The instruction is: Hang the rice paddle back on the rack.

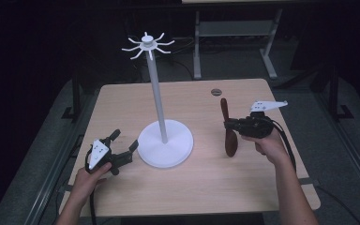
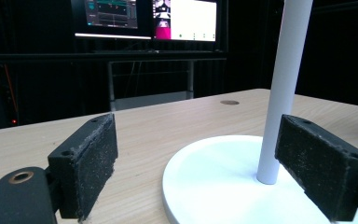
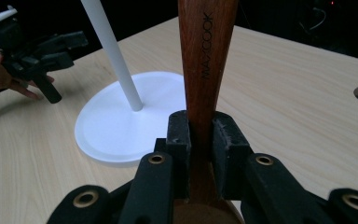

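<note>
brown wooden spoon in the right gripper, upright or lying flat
Upright: the brown wooden spoon stands handle-up, bowl down, clamped at its neck by the right gripper.

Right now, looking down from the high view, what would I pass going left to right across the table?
Left gripper → white stand → wooden spoon → right gripper, clamped on the spoon's handle.

lab | dark room | monitors (image 2: 151,18) | bare wooden table (image 1: 201,183)

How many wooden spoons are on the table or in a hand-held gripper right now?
1. The wooden spoon is clamped by its handle in the right hand-held gripper, right of the white stand. No other is visible.
</note>
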